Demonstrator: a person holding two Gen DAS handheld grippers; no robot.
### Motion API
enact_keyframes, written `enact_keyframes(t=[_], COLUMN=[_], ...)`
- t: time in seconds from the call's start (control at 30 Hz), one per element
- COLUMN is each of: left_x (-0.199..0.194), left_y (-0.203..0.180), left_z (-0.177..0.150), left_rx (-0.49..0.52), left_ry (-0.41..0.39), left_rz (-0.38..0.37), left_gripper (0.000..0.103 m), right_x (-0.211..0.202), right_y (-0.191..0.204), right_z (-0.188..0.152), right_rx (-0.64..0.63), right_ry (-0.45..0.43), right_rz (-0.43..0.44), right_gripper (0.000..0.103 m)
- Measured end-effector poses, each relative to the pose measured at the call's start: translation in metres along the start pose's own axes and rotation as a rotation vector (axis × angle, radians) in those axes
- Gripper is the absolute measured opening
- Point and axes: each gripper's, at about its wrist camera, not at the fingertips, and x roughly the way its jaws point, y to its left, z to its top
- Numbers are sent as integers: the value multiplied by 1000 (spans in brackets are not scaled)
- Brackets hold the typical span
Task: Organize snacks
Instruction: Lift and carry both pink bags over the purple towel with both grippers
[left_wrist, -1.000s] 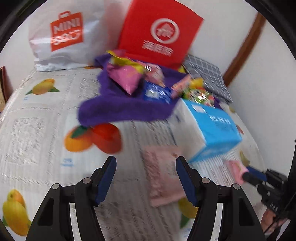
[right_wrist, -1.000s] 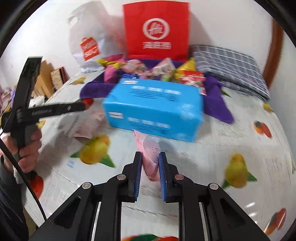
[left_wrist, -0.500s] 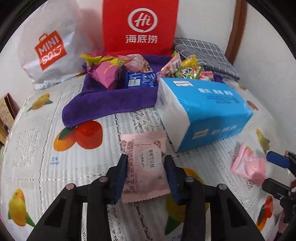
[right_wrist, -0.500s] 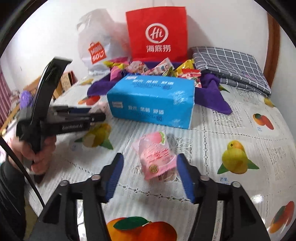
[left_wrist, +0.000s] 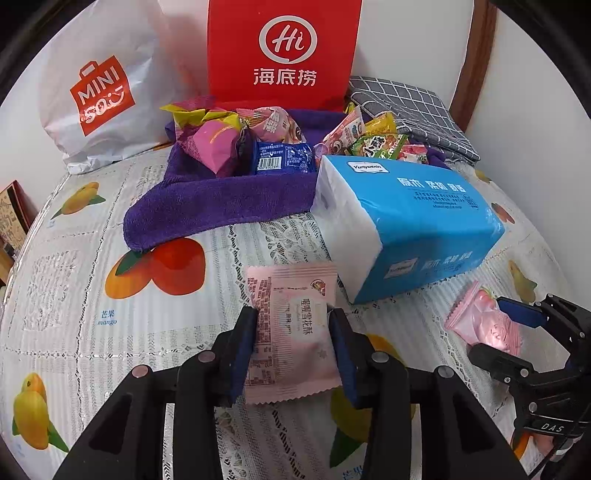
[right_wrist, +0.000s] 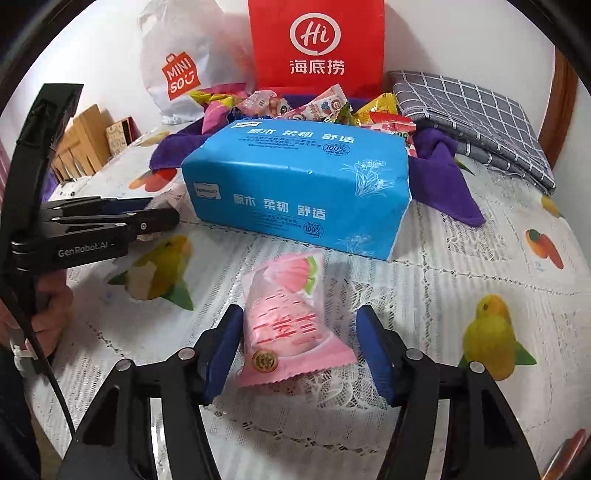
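Observation:
A flat pink snack packet (left_wrist: 291, 295) lies on the fruit-print tablecloth (left_wrist: 74, 295) in front of the blue tissue pack (left_wrist: 424, 221). My left gripper (left_wrist: 292, 317) has both blue pads against the packet's long edges, and its jaws are opening slightly. A puffy pink peach-print packet (right_wrist: 291, 314) rests on the cloth between the jaws of my right gripper (right_wrist: 299, 317). Those jaws stand wide and are closing, the right pad clear of the packet. From the right wrist view the left gripper (right_wrist: 166, 210) shows at the left, pointing at the tissue pack (right_wrist: 295, 184).
Behind the tissue pack a purple towel (left_wrist: 207, 206) holds several snack packets. A red paper bag (left_wrist: 284, 51) and a white shopping bag (left_wrist: 103, 92) stand at the wall, with a folded grey checked cloth (left_wrist: 413, 107) at the right. A person's hand (right_wrist: 48, 306) grips the left tool.
My left gripper came forward over the flat pink packet and closed onto it. My right gripper let go of the peach packet, opened wide and sank around it.

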Motion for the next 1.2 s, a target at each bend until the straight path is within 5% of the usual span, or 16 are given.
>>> enact_keyframes(t=[0.23,0.53,0.7,1.2], left_x=[0,-3,-12,-78], left_y=[3,11,6,-3], left_z=[0,-1,-4,27], left_rx=[-28,-74,-46,-32], left_ry=[-5,-17,-23,-62], left_rz=[-25,-53,-25,-111], left_gripper=[38,36,35,35], right_x=[-1,-3,-6,-101], right_y=[-9,-17,-13,0], right_z=[-2,-2,-2,36], right_rx=[38,81,68,113], right_ry=[-10,-25,-17,-186], right_rz=[7,57,11,31], right_gripper=[52,50,50,50])
